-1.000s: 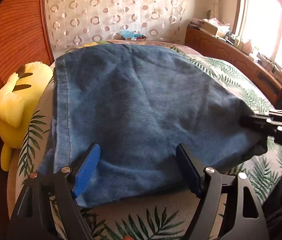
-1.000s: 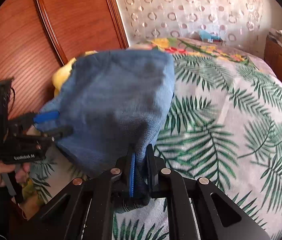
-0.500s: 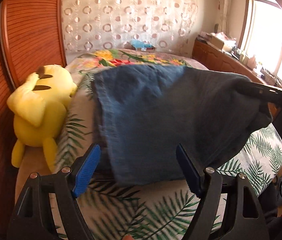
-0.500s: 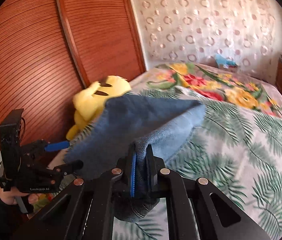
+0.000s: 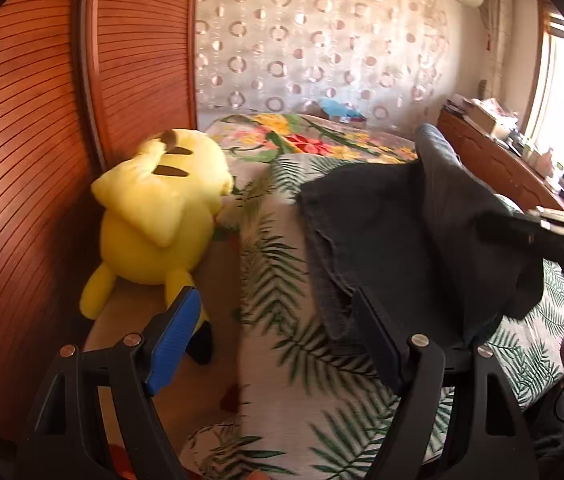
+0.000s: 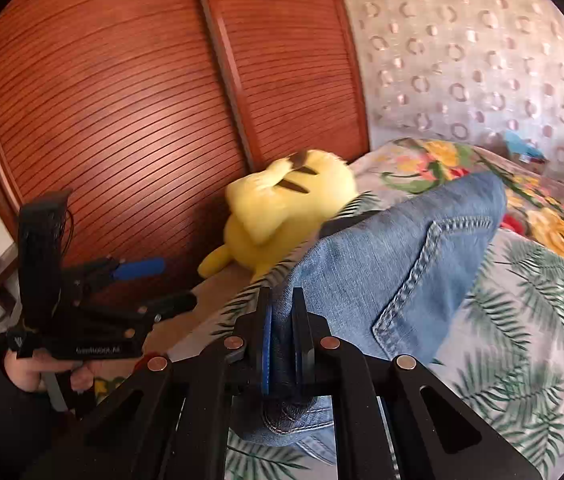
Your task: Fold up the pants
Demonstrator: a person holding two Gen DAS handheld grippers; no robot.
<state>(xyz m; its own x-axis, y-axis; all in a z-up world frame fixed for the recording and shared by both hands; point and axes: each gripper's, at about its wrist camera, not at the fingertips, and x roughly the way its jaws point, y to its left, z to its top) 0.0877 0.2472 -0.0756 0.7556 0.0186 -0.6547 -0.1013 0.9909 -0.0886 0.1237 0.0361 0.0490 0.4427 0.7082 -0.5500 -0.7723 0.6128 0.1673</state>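
Right gripper [image 6: 282,316] clamps jeans [image 6: 394,248] above bed [image 6: 522,340]

Yellow plush toy [image 5: 158,216] lies at the bed's edge, up against the slatted wooden wardrobe doors [image 5: 42,128]. Bedspread [image 5: 274,264] has green fern leaves, with a floral quilt [image 5: 294,140] further back. Circle-pattern curtain [image 5: 322,48] behind; cluttered wooden sideboard [image 5: 494,148] under the bright window.
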